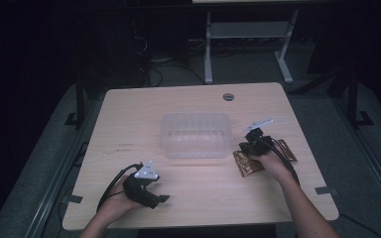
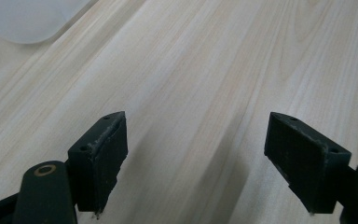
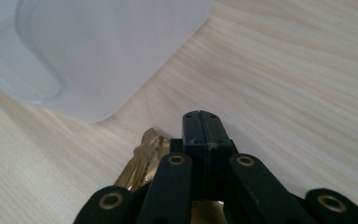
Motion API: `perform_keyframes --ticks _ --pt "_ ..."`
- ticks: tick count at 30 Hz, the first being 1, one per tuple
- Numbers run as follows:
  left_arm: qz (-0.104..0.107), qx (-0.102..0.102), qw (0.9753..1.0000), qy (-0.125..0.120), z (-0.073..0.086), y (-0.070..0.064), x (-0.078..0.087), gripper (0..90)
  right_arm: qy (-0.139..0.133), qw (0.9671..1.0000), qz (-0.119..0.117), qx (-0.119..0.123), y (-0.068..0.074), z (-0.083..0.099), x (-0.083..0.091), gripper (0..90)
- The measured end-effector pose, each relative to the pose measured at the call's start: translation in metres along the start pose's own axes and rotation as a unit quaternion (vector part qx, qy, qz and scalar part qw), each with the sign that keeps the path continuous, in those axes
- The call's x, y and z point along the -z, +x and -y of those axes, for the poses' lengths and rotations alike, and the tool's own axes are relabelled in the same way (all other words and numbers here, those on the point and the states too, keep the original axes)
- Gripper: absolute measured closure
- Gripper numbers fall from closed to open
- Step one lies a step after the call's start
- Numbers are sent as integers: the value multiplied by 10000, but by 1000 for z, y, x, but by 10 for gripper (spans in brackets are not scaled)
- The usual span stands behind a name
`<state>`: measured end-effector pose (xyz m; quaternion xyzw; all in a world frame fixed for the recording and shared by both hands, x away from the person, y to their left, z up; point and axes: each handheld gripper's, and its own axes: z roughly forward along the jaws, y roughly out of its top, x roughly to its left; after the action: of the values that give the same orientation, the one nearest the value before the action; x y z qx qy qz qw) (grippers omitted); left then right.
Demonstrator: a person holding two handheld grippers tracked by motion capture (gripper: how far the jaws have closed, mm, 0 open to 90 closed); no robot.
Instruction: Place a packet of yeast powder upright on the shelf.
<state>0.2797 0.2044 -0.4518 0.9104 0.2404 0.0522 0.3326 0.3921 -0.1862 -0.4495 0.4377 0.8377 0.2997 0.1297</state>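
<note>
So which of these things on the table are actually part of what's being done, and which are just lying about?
In use:
- right tongs, jaws pressed together over the gold packet
- second gold packet
- clear plastic tub, probably where they go

Lying about:
- left tongs, open and idle
- round grommet in the table

left gripper (image 1: 149,191): black, grey triangular plate, black cable | right gripper (image 1: 254,141): black jaws, brass rivets

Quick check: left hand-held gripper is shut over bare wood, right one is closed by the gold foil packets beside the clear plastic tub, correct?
Not quite. The left hand-held gripper is open: the left gripper view shows its jaws wide apart over bare wooden table. The rest holds: the right hand-held gripper is closed by the gold foil packets beside the clear plastic tub.
</note>
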Motion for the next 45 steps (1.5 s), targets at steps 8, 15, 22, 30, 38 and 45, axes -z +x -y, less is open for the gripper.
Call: perform_keyframes --ticks 8,15,22,30,38,45 --pt "25 -17 10000 42 0 0 1 208 132 9998 -76 104 4 3 -1 896" --pt "8 -31 10000 19 1 1 2 208 274 9990 -229 261 17 17 11 895" --pt "3 -17 10000 0 0 0 2 208 248 9988 -258 347 19 30 32 895" --pt "18 -57 10000 38 -1 0 1 208 -153 9993 345 -36 -33 32 57 895" --pt "36 -91 9999 83 -1 0 -1 208 -210 9956 743 -534 -82 51 67 895" --pt "74 19 9999 75 0 -1 -4 208 -217 9931 917 -705 -104 52 53 895"
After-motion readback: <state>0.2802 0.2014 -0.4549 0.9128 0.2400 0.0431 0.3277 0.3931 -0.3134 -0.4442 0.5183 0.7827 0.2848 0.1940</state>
